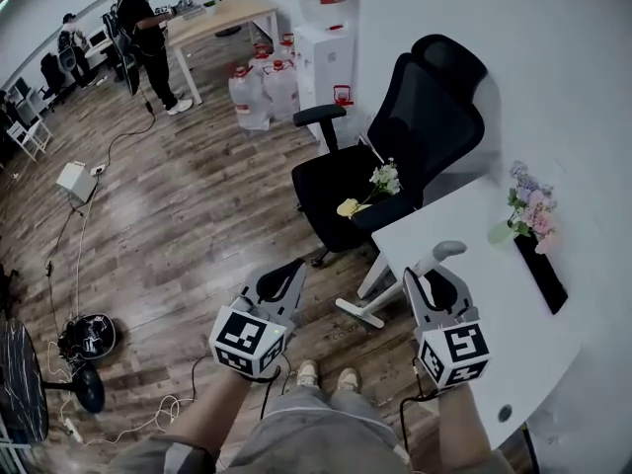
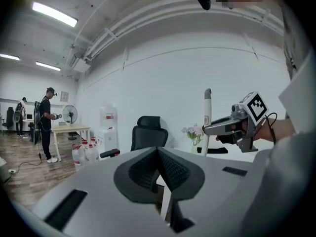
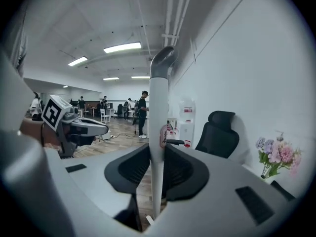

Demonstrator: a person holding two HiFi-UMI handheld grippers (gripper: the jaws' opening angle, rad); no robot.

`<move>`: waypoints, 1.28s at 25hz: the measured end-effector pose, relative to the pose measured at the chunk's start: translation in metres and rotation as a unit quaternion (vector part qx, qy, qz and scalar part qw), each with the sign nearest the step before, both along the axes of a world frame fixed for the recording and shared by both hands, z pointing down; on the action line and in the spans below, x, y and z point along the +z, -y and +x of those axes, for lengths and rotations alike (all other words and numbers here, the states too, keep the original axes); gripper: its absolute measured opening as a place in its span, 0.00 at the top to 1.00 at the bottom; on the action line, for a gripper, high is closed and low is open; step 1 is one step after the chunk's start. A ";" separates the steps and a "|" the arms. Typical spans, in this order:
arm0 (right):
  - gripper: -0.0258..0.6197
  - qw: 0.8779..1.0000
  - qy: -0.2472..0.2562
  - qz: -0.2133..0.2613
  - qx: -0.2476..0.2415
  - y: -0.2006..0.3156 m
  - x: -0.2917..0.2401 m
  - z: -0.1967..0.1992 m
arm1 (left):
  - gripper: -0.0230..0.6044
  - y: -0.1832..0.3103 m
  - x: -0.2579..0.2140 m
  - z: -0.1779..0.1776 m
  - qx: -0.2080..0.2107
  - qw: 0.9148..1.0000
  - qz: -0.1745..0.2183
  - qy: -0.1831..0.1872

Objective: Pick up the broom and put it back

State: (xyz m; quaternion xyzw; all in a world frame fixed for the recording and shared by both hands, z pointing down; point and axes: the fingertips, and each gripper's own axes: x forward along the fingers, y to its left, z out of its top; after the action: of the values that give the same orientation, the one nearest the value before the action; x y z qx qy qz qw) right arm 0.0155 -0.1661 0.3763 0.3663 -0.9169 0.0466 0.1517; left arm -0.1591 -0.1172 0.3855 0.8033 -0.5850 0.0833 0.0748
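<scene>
White broom pole (image 3: 158,107) stood upright, clamped between right gripper (image 3: 157,152) jaws, beside table (image 1: 474,265). Left gripper (image 2: 158,151) jaws were together, empty. Judged best: keep pole vertical, grip firm, clear of chair (image 1: 395,156) and flowers (image 1: 528,205); left gripper could steady.

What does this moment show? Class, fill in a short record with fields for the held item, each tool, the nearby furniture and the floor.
Held item: broom handle, white with a grey curved top, upright
Right tool: shut on the broom handle
Left tool: jaws together, nothing between them
Furniture: black office chair beside a white table
On table: pink and purple flowers
Floor: wood planks; water bottles by the wall
</scene>
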 end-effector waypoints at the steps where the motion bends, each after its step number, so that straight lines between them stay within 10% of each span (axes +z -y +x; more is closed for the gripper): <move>1: 0.78 1.000 0.006 0.004 -0.004 -0.004 -0.013 0.001 | 0.94 -0.002 -0.014 0.001 0.002 1.000 0.010 -0.001; 11: 0.78 0.996 0.057 0.052 -0.037 -0.053 -0.103 0.028 | 0.94 -0.043 -0.110 0.029 0.025 0.996 0.089 0.012; 32: 0.79 0.999 0.033 0.005 -0.001 -0.065 -0.048 0.048 | 0.94 -0.032 -0.055 0.052 0.042 0.998 0.027 0.041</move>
State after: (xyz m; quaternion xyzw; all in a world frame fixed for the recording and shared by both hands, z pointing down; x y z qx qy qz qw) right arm 0.0639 -0.1012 0.3286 0.3642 -0.9221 0.0534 0.1198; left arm -0.1067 -0.0854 0.3300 0.8246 -0.5556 0.1033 0.0251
